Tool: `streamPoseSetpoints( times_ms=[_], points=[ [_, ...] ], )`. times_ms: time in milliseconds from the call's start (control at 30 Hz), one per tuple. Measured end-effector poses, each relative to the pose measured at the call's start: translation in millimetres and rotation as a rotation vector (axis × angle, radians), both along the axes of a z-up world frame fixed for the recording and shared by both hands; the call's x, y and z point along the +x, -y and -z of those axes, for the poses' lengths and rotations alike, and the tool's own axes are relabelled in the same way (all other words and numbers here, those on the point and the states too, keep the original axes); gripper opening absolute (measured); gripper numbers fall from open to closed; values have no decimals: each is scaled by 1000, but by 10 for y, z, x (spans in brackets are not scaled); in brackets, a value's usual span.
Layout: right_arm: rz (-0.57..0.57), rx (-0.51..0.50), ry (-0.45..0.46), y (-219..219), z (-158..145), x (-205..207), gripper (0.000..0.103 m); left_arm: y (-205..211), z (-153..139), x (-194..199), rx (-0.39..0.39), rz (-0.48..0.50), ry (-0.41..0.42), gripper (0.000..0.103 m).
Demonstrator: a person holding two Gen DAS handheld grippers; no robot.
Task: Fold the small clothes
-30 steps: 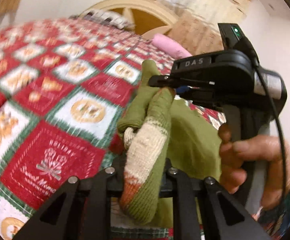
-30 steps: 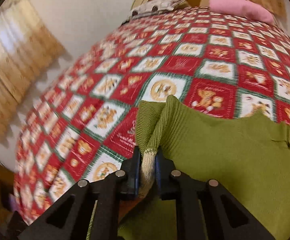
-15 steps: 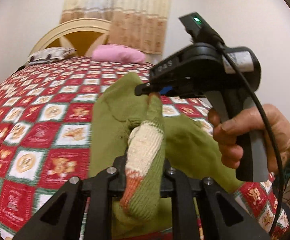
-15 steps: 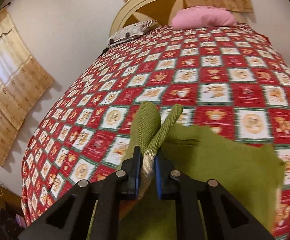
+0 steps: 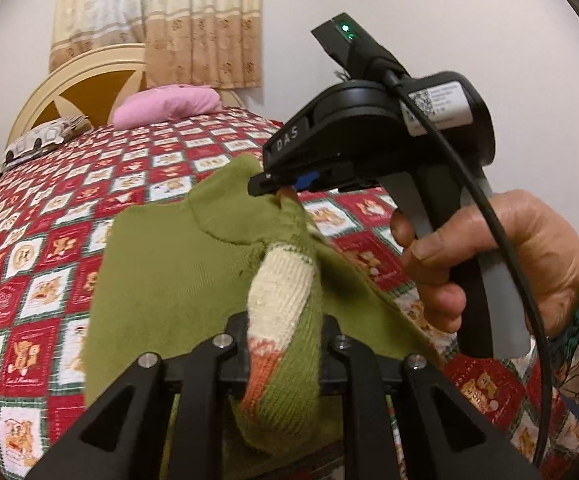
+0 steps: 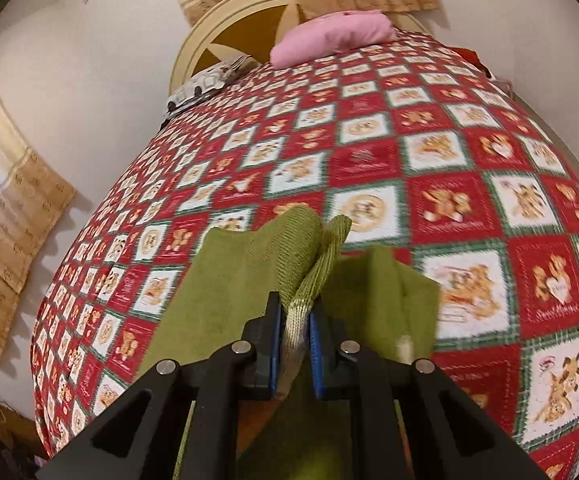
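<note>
Both tongs, the left gripper [image 5: 285,344] and right gripper [image 6: 294,336], clench the green sweater's [image 5: 177,276] edge above the quilted bed [image 6: 429,152], pillows [image 6: 329,38] far beyond.

The green sweater [image 5: 177,280] has swung toward the pillow end of the bed [image 6: 369,152], apparently hanging flatter now.

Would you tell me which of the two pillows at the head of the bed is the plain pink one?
The pink pillow lying nearer the bed's middle; the patterned pillow beside it is white with dark markings.
</note>
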State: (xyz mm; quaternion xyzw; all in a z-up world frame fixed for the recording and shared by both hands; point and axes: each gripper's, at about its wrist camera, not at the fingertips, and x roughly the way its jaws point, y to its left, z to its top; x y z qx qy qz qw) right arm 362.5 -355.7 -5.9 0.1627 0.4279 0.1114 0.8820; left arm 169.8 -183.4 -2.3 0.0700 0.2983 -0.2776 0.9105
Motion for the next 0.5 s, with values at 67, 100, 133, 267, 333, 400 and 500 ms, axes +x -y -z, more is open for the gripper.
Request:
streamPoseSetpoints(
  times_ms=[67,100,133,267,333,400,500],
  points=[
    [12,4,-6,83,77,-15,12,94,45,-2,20,8,-5,17],
    [18,10,-9,130,119,-29,12,131,64,-17,27,12,-9,17],
    [24,15,-11,173,154,-39,12,169,75,-45,34,15,-10,17],
    [47,43,-24,338,302,-82,12,294,119,-60,53,31,-18,17],
    [55,51,-30,398,368,-93,12,368,133,-58,61,37,-28,17],
    [59,57,-40,437,431,-93,12,406,159,-25,66,39,-47,17],
    [64,81,-46,489,541,-96,12,444,204,2,71,34,-84,17]
  ],
)
